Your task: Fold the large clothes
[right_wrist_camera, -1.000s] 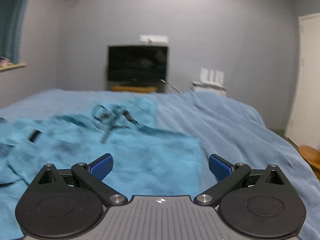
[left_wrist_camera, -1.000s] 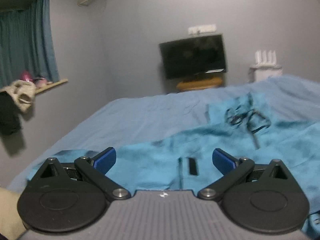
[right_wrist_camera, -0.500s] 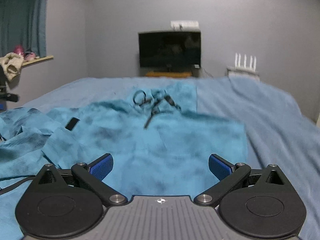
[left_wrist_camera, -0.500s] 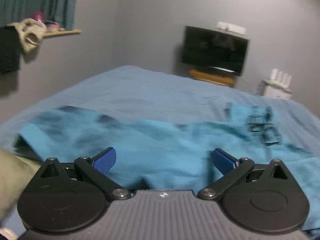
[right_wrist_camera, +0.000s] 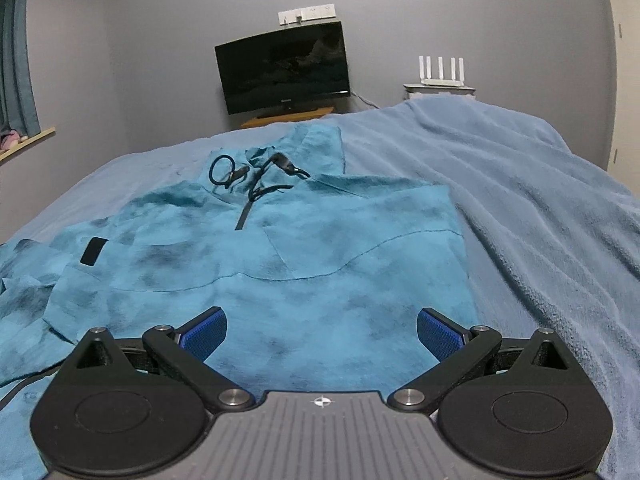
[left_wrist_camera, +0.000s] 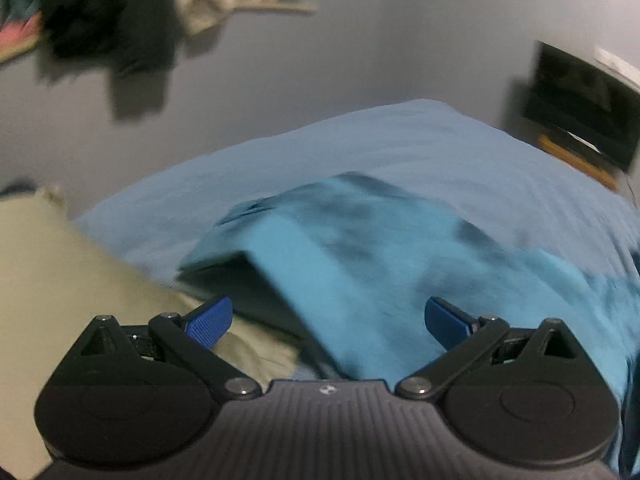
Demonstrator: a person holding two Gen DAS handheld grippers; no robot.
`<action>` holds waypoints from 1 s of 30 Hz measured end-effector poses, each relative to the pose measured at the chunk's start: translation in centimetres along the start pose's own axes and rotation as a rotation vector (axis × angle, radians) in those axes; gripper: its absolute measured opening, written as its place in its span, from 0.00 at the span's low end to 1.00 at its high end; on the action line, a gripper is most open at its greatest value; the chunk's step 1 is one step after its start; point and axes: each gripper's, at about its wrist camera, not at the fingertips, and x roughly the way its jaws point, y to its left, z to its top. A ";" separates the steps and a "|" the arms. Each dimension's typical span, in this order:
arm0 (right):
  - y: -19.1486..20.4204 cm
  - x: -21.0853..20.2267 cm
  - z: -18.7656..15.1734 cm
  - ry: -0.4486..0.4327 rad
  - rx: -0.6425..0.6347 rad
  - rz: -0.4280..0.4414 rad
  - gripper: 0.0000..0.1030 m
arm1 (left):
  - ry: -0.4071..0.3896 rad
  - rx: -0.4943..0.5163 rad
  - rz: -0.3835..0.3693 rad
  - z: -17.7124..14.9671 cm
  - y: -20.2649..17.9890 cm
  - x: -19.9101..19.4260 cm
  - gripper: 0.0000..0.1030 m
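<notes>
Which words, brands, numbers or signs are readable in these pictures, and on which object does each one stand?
No text is readable.
TV: a small mark on the lower bezel, too small to read.
Hoodie: a black patch, blank as far as shown.
Right tool: only a crosshair sign, no letters.

Spread tongs (right_wrist_camera: 322, 330) above teal hoodie (right_wrist_camera: 280, 264) on blue blanket (right_wrist_camera: 540, 208)

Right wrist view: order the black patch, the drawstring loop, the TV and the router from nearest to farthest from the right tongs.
From the right tongs:
1. Black patch, on the hoodie, left.
2. Drawstring loop, at the hoodie's collar.
3. TV and router, by the far wall; too close to call.
</notes>
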 end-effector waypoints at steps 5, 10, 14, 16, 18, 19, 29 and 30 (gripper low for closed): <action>0.5 1.2 -0.4 0.043 -0.030 -0.015 0.98 | 0.052 -0.214 -0.026 1.9 3.7 4.1 1.00; 1.0 1.9 -0.6 0.068 -0.049 -0.027 0.97 | 0.068 -0.301 -0.113 2.9 4.4 6.0 0.43; 1.2 2.1 -0.6 0.071 -0.057 -0.027 0.97 | 0.035 -0.208 -0.099 3.5 2.3 5.5 0.06; 1.2 2.0 -0.6 0.070 -0.063 -0.023 0.97 | -0.014 -0.171 -0.125 3.5 1.0 3.9 0.02; 1.3 2.0 -0.7 0.066 -0.068 -0.017 0.96 | -0.064 -0.108 -0.150 3.8 -0.6 2.2 0.01; 1.3 2.0 -0.7 0.065 -0.069 -0.013 0.96 | -0.092 -0.066 -0.166 3.9 -1.7 1.2 0.01; 0.7 1.7 -0.8 0.051 -0.034 0.013 0.96 | -0.289 0.177 -0.466 4.0 -14.0 -9.6 0.00; 0.7 1.7 -0.8 0.050 -0.032 0.014 0.96 | -0.306 0.205 -0.498 3.7 -15.4 -10.7 0.00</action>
